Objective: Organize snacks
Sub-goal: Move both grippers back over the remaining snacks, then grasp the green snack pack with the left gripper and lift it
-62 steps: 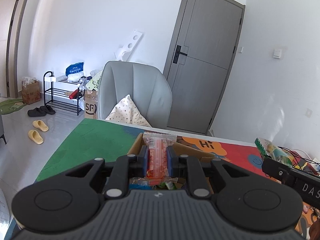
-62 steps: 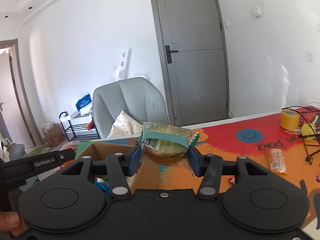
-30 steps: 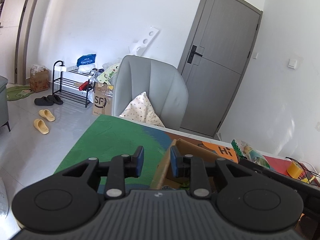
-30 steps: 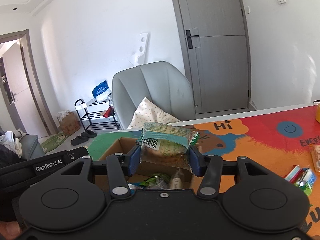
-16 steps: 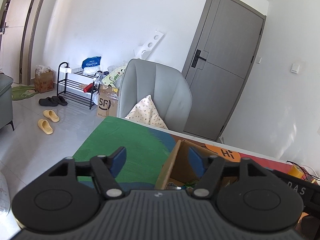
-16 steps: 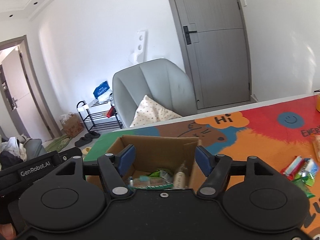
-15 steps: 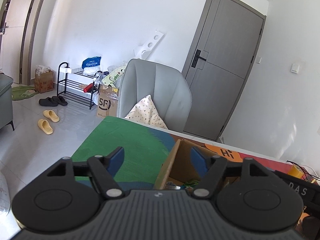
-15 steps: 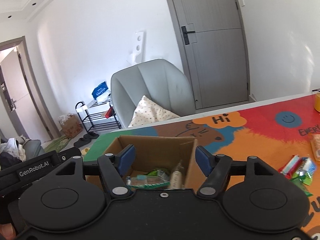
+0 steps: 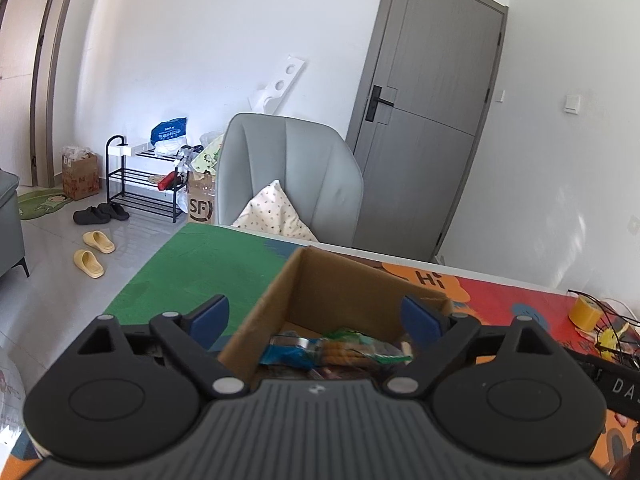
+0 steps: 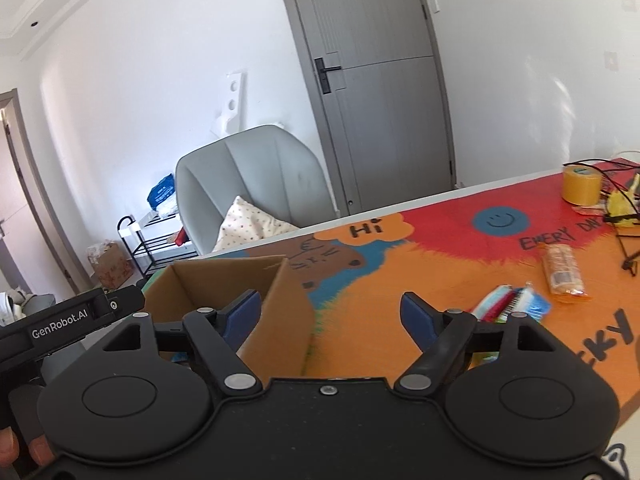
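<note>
An open cardboard box (image 9: 336,280) stands on the colourful table mat and holds several snack packets (image 9: 340,350). My left gripper (image 9: 316,318) hangs just above the box's near side, its jaws opening wide with nothing held between them. In the right wrist view the same box (image 10: 224,280) is at the left, and my right gripper (image 10: 331,312) sits over its right wall and the mat, jaws opening and empty. Loose snacks lie on the mat at the right: an orange wafer packet (image 10: 562,274) and a striped colourful packet (image 10: 508,304).
A yellow tape roll (image 10: 580,184) and black cables (image 10: 620,216) sit at the table's far right. A grey chair (image 9: 288,176) with a pillow stands behind the table. The other gripper's black body (image 10: 72,320) is at the left, with fingers of a hand under it.
Both grippers opened. The right one let go of the green packet, which dropped into the box, then swung right toward the loose snacks. The left gripper shifted so the box sits between its fingers.
</note>
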Available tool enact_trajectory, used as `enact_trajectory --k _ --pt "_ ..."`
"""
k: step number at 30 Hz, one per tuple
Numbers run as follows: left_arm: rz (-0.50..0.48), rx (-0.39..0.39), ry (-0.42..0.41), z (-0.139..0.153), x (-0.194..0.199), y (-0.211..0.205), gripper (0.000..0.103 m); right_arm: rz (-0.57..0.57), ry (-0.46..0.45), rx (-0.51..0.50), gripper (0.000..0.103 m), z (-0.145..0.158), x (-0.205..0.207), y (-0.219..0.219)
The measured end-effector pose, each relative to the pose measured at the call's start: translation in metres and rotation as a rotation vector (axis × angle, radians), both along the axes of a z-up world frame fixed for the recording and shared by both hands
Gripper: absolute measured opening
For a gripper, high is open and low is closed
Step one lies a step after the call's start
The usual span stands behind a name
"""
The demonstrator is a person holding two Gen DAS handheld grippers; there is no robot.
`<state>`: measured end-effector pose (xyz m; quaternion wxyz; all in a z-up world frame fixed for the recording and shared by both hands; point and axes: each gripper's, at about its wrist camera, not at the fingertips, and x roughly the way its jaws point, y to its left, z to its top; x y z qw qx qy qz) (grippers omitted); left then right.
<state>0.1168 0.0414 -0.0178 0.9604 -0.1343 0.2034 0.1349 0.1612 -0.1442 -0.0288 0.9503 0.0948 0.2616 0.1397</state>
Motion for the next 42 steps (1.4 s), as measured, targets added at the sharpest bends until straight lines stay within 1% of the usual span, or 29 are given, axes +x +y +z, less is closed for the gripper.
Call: enact_trajectory --k 2,5,10,17,27,34,38,42 --pt "-0.010 0.012 -0.005 0.000 -0.001 -0.010 0.097 -0.015 -0.004 0.005 0.081 0.000 -0.003 -0.011" --pt "-0.031 0.029 -0.004 0.000 -0.002 -0.025 0.098 -0.038 -0.006 0.006 0.085 -0.002 -0.008 -0.027" --pt "-0.067 0.048 0.004 -0.001 -0.003 -0.047 0.099 -0.070 -0.003 0.011 0.088 -0.005 -0.012 -0.051" --pt "-0.106 0.062 -0.005 0.004 -0.004 -0.075 0.099 -0.111 0.000 0.025 0.091 -0.010 -0.020 -0.084" --pt "-0.174 0.092 -0.023 0.003 -0.005 -0.121 0.099 -0.165 0.003 0.033 0.092 -0.018 -0.030 -0.126" --pt "-0.217 0.106 -0.007 -0.005 0.003 -0.150 0.099 -0.198 0.017 0.044 0.092 -0.027 -0.030 -0.151" --pt "-0.243 0.092 0.008 -0.011 0.010 -0.158 0.099 -0.213 0.032 0.050 0.092 -0.034 -0.027 -0.161" --pt "-0.254 0.095 0.028 -0.019 0.019 -0.166 0.099 -0.220 0.046 0.054 0.092 -0.041 -0.022 -0.167"
